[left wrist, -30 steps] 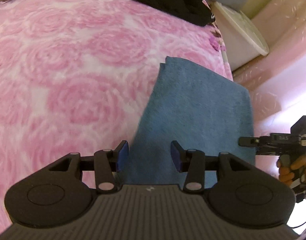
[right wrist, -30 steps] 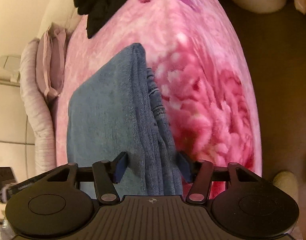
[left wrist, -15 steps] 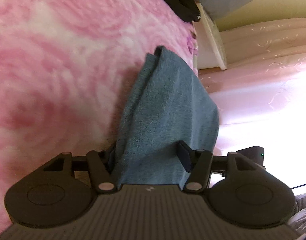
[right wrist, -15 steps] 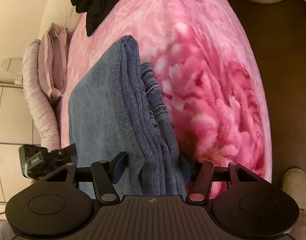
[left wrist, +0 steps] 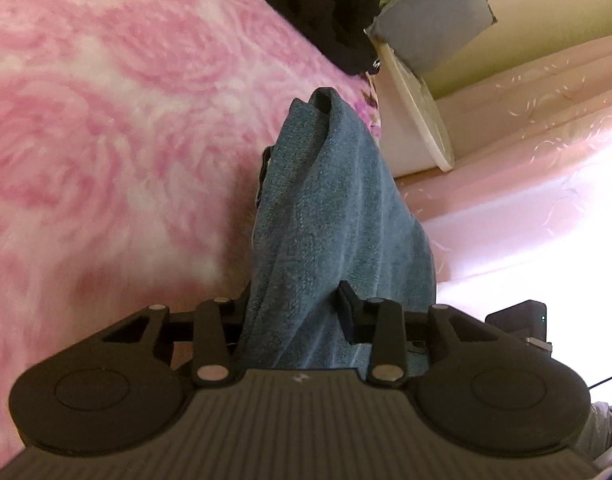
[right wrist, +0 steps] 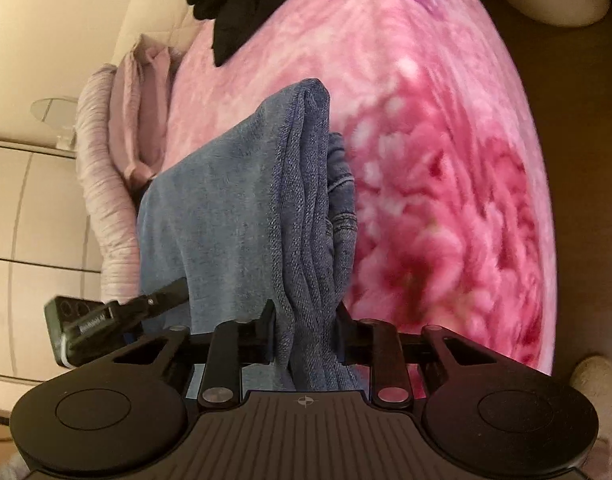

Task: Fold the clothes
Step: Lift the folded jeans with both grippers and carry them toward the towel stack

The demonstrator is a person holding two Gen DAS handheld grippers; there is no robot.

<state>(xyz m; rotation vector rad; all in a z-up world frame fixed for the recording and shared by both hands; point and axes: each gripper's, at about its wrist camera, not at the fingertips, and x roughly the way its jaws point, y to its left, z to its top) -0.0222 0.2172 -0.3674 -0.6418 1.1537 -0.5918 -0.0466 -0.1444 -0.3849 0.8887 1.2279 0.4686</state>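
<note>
Only the right wrist view shows the stitched seams of the folded blue jeans (right wrist: 242,216) and the left gripper (right wrist: 178,292) reaching in at their far edge; the left view adds a black garment (left wrist: 326,12) beyond the jeans on the pink blanket (left wrist: 106,140). Both the left and the right gripper (right wrist: 304,328) are clamped on bunched denim. A second ago the jeans lay flat; now they are lifted off the blanket.
</note>
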